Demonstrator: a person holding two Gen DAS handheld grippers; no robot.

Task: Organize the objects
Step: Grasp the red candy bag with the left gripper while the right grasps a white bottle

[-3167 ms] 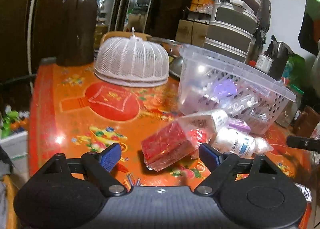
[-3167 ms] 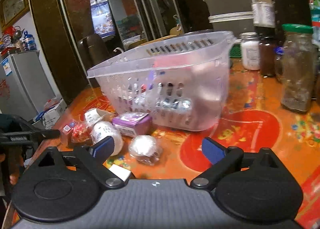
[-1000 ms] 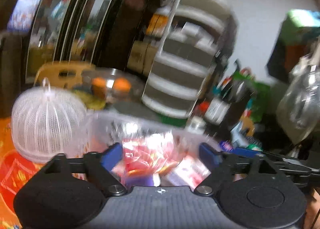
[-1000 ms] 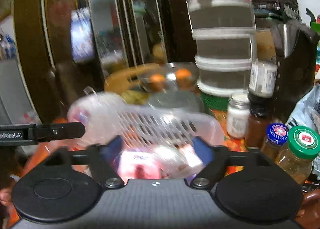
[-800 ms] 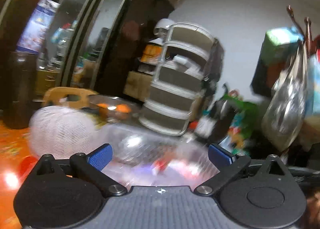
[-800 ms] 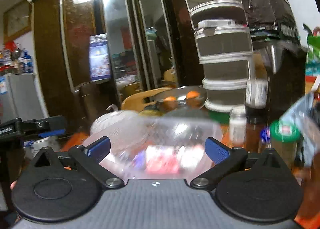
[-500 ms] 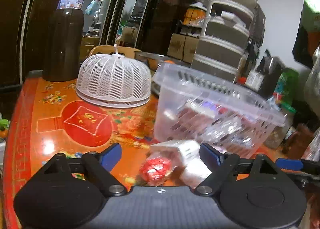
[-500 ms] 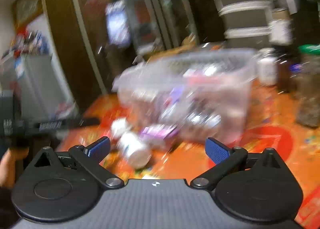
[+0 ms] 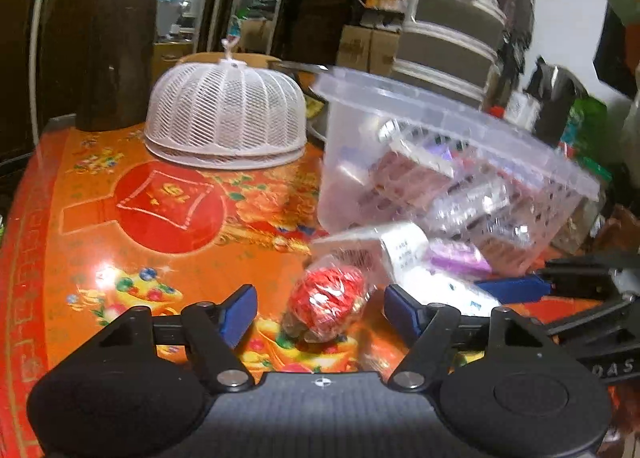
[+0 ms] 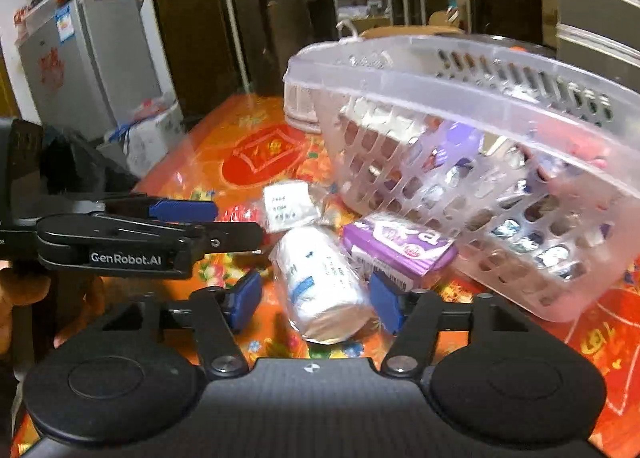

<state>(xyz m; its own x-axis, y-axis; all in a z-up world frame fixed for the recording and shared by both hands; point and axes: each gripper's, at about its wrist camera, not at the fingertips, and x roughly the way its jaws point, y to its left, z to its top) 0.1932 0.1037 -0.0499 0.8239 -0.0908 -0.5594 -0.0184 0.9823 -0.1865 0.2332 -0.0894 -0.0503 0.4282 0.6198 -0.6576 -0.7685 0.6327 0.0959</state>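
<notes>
A clear plastic basket [image 9: 448, 118] [image 10: 480, 74] holding several packets stands on the orange table. In front of it lie a red wrapped packet [image 9: 328, 306], a white roll in plastic [image 10: 320, 282], a purple box [image 10: 400, 248] [image 9: 456, 260] and a white labelled packet [image 10: 286, 206] [image 9: 396, 246]. My left gripper [image 9: 318, 308] is open with its blue pads on either side of the red packet, not touching it. My right gripper [image 10: 316, 298] is open around the white roll. The left gripper also shows in the right wrist view [image 10: 184, 214].
A white mesh food cover [image 9: 226, 118] sits at the back of the table, with a dark cylinder [image 9: 116, 54] behind it at the left. Stacked grey containers [image 9: 452, 22] and jars stand behind the basket. A small fridge [image 10: 88, 58] stands beyond the table's edge.
Both grippers came down from over the basket, empty, to the loose items on the table. The left now brackets the red packet and the right brackets the white roll.
</notes>
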